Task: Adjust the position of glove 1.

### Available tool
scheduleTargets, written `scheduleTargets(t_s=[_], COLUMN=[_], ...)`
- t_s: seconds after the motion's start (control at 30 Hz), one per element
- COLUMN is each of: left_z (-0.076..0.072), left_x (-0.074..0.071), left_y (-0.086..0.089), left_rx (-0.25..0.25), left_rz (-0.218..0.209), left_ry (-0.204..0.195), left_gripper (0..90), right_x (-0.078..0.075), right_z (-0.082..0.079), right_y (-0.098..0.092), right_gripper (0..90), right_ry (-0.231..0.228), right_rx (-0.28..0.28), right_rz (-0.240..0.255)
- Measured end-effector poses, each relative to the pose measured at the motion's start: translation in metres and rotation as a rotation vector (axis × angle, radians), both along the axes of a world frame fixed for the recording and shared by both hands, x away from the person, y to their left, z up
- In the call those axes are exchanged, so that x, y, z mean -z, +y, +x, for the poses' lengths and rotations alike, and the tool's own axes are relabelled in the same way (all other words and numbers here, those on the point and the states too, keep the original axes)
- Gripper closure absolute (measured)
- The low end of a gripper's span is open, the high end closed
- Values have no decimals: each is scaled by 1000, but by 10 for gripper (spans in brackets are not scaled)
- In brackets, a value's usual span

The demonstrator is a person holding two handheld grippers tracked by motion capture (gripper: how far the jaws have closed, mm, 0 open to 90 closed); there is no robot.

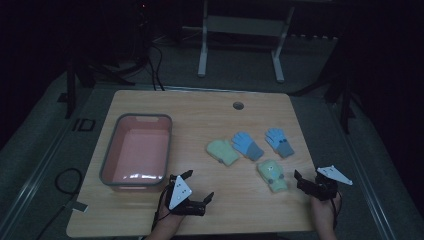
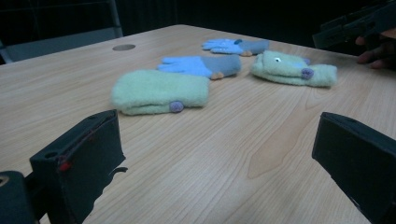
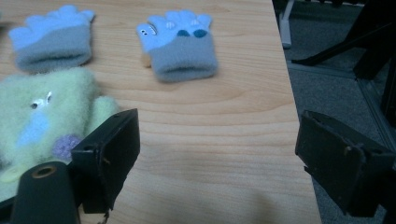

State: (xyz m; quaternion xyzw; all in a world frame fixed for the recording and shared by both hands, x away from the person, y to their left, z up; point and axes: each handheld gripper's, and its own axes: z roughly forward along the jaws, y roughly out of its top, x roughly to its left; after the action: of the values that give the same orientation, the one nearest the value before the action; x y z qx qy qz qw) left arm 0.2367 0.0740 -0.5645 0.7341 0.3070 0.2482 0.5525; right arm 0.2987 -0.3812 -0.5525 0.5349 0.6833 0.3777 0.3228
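Green and blue knitted gloves lie on the wooden table [image 1: 150, 100]. The nearest green glove [image 1: 271, 174] lies just left of the right gripper [image 1: 306, 181], whose jaws stand apart, empty. The left gripper [image 1: 197, 187], jaws apart and empty, hovers near the pink bin [image 1: 111, 150]. Two blue gloves [image 1: 247, 145] [image 1: 279, 141] lie beyond, another green glove [image 1: 223, 152] beside them.

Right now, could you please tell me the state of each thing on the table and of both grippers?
Bin: upright, empty.
Plain green mitten: flat, untouched.
Green mitten with face: flat, face up, beside the right gripper.
Left blue glove: flat, untouched.
Right blue glove: flat, untouched.
Left gripper: open, empty.
Right gripper: open, empty.
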Motion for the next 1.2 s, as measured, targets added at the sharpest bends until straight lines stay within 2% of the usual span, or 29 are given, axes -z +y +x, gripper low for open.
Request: scheduleTargets(t_s=[0.17, 0.43, 0.5, 0.57, 0.63, 0.73, 0.8, 0.87, 0.9, 0.97, 1.1, 1.2], left_z=[0, 0, 0, 1, 1, 1, 1, 2, 2, 1, 1, 0], left_x=[0, 0, 0, 0, 0, 0, 0, 0, 0, 0, 0, 0], left_y=[-1, -1, -1, -2, -1, 0, 0, 0, 0, 0, 1, 0], left_rx=[0, -3, -3, -1, -2, -9, -10, -8, -8, -7, -9, -4], left_rz=[7, 7, 7, 11, 13, -2, -7, -4, -4, -7, -8, -4], left_ry=[-2, 4, 3, 6, 6, 8, 15, 19, 19, 16, 10, 3], left_gripper=[20, 21, 21, 21, 21, 21, 21, 21, 21, 21, 21, 21], right_x=[0, 1, -1, -2, -2, -5, -11, -17, -17, -24, -30, -38], right_z=[0, 2, 2, 3, 3, 4, 5, 6, 6, 9, 10, 10], right_y=[0, 0, 0, 2, 2, 4, 4, 4, 4, 4, 13, 18], right_gripper=[139, 138, 139, 134, 126, 124, 138, 139, 139, 128, 118, 111], right_ry=[7, 50, 72, 97, 123, 138, 160, 169, 169, 195, 193, 170], right_rx=[3, -19, -43, -44, -60, -51, -61, -90, -90, -126, -116, -153], right_rz=[-5, -4, -5, -27, -15, -35, -22, 17, 17, 59, 12, 33])
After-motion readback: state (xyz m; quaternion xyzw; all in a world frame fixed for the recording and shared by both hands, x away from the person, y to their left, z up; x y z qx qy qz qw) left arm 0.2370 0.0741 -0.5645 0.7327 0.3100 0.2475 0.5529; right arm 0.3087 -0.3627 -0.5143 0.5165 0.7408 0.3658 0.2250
